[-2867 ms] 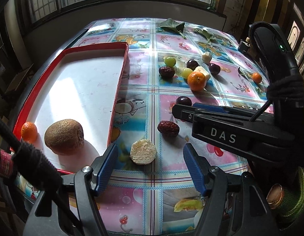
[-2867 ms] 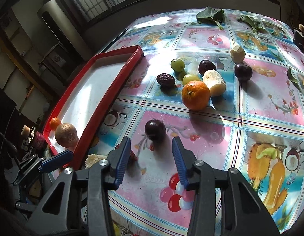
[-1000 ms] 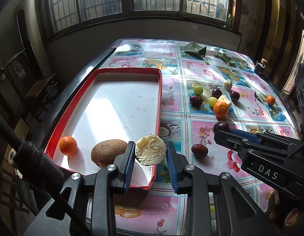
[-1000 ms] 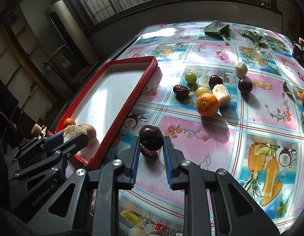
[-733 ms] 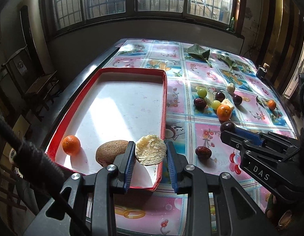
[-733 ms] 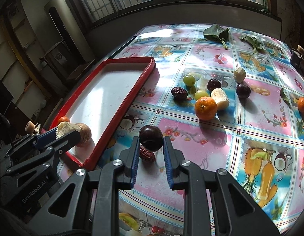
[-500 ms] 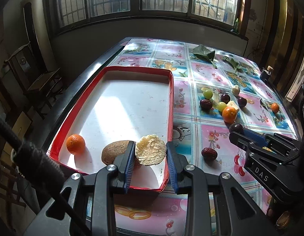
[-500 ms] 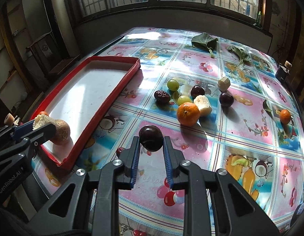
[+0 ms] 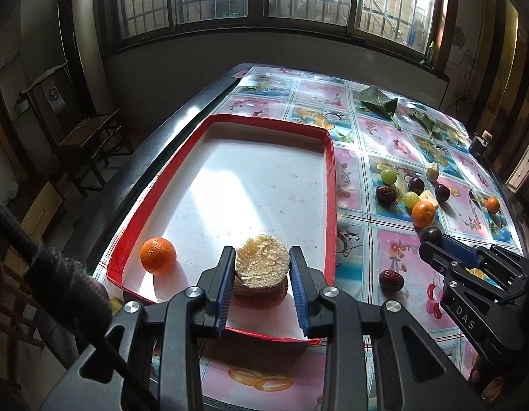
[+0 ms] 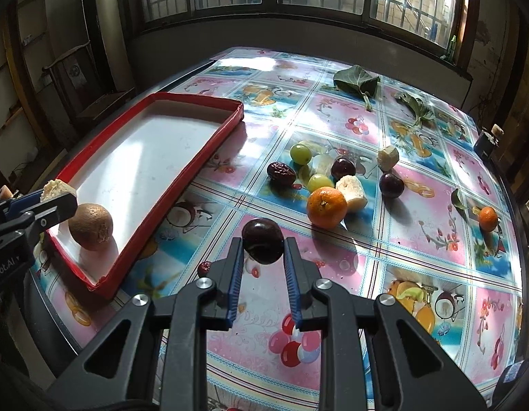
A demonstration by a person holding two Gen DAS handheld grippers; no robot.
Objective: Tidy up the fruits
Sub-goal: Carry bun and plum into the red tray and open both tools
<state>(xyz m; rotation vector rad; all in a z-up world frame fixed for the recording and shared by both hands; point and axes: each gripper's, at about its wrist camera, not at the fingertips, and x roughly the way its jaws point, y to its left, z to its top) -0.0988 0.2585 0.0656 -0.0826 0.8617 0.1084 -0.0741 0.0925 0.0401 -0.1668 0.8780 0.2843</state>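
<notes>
Red-rimmed tray (image 9: 329, 185) on the bench's left, and the left gripper (image 9: 262, 282) is clamped on a pale, crumbly fruit piece (image 9: 261, 260), held over the tray's near end just above a brown kiwi (image 10: 90, 226), a small orange (image 9: 158, 255) to the left. The right gripper (image 10: 263, 255) pinches a dark plum (image 10: 263, 245) above the patterned bench (image 10: 418, 246), with the remaining fruit scattered farther right.

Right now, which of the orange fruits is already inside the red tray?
The small orange fruit near the red tray's near left corner. The large orange and the tiny orange one both sit out on the tablecloth.
</notes>
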